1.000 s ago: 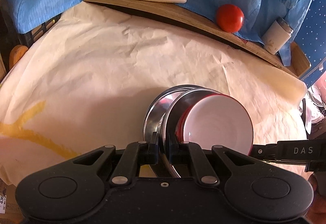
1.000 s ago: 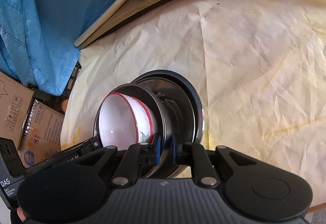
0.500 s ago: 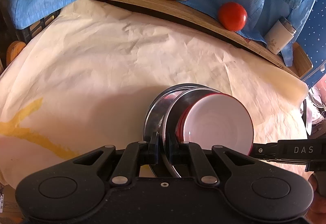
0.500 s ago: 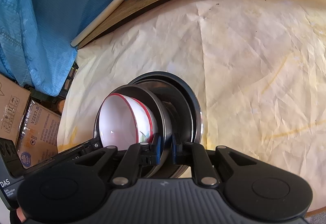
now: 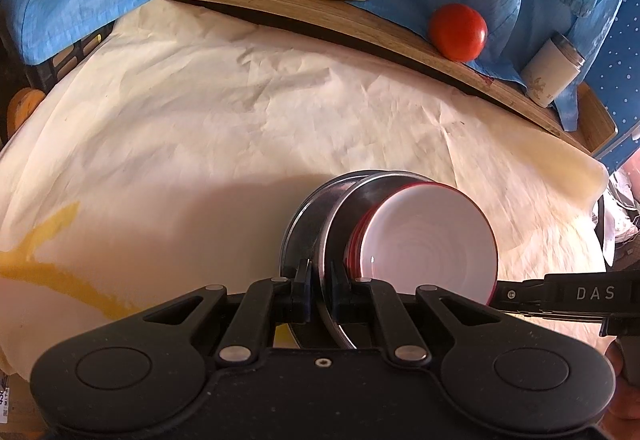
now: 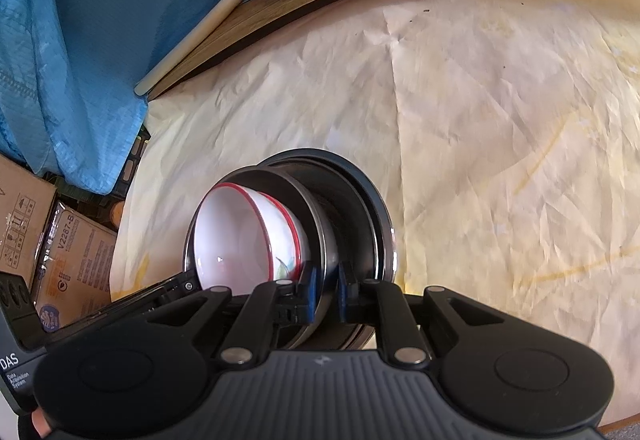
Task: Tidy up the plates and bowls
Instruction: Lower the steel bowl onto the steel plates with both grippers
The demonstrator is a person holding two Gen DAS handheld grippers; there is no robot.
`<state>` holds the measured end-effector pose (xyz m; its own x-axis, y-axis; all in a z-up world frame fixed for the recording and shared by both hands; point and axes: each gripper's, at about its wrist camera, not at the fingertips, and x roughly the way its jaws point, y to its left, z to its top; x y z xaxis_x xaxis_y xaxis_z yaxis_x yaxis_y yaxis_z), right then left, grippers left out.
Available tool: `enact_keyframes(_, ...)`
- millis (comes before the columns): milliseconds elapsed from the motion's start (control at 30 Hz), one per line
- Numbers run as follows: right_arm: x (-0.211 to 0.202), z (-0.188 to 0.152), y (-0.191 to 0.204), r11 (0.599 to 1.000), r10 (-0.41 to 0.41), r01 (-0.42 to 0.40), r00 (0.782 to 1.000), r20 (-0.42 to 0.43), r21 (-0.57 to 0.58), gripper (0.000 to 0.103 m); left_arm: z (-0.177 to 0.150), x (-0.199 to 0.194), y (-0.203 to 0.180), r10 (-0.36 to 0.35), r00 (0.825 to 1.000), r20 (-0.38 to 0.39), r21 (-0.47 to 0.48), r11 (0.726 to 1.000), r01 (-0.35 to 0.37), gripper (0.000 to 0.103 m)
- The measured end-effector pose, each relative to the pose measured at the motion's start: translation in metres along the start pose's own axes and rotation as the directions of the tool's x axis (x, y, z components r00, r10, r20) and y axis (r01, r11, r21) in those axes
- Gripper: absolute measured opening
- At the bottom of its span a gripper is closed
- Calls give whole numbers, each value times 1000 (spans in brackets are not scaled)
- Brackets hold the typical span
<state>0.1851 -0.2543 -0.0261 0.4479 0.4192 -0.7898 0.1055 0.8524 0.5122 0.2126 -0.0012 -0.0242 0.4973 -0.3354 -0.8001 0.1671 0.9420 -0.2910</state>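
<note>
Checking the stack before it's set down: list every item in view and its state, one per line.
Left gripper: shut on steel plate rim.
Right gripper: shut on steel plate rim.
Steel plates: stacked, tilted.
Red-rimmed bowls: nested on the plates.
Tomato: whole, resting on blue cloth.

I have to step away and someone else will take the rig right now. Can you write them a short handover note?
Left gripper: shut on the rim of the steel plate.
Right gripper: shut on the same plate's opposite rim.
Stack: red-rimmed white bowls nested on the steel plate, a second steel plate underneath, over the paper-covered table.
Done: plates and bowls gathered into one stack.
Left: set the stack down, then release both grips.
</note>
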Motion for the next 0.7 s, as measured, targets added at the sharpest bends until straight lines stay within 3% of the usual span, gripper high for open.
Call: enact_keyframes(700, 3, 3, 1, 1000, -12, 12, 1000, -2, 0, 14, 8, 3, 1, -2, 1000, -6, -6, 1000, 2, 8)
